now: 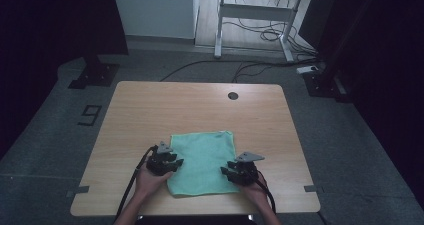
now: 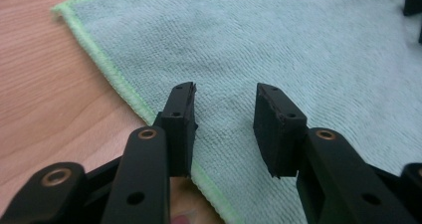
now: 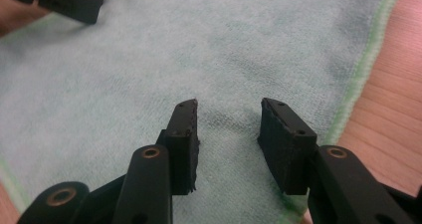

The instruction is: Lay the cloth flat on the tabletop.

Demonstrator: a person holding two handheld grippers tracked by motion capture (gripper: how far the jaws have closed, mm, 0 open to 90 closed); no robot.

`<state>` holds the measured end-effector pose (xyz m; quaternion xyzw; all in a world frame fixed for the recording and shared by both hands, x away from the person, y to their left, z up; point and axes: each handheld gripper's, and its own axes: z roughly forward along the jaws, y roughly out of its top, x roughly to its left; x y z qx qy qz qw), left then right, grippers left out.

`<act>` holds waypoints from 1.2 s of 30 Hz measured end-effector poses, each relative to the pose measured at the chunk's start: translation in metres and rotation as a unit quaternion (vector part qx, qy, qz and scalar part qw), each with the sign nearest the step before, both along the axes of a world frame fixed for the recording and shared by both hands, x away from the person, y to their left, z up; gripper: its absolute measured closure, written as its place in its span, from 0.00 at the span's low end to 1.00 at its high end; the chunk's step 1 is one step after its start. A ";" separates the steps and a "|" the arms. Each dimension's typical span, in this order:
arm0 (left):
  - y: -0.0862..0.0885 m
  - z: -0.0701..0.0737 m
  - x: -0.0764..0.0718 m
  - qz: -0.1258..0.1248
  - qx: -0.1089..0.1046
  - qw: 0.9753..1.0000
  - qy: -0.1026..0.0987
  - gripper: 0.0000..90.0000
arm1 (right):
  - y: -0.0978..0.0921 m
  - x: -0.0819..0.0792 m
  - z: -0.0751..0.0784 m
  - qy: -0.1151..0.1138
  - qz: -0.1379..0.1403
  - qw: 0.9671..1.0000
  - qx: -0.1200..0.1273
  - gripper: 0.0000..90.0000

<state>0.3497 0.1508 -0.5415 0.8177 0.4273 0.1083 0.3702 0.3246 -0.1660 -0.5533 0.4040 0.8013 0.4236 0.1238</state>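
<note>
Parted jaws of the left gripper (image 2: pixel 224 114) straddle the cloth's (image 2: pixel 298 50) green hem.

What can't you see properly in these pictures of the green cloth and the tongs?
- High view: the tag at the far edge of the cloth is too small to read.
- High view: the left tongs and right tongs are dark and tiny, so their opening is unclear there; both gripper views show them open.
- Left gripper view: whether the pads touch the cloth cannot be told.
- Right gripper view: the cloth's near edge is hidden behind the tongs.
</note>
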 end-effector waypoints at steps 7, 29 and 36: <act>-0.008 -0.001 0.002 -0.011 0.002 1.000 -0.007 0.70 | -0.007 -0.014 0.002 0.000 0.002 1.000 -0.015 0.67; -0.005 -0.004 -0.001 -0.022 -0.005 1.000 -0.017 0.70 | -0.004 0.098 0.012 0.004 -0.060 0.997 -0.045 0.68; -0.002 -0.004 0.000 -0.021 -0.016 1.000 -0.012 0.70 | -0.015 0.107 0.005 0.002 -0.098 0.995 -0.036 0.71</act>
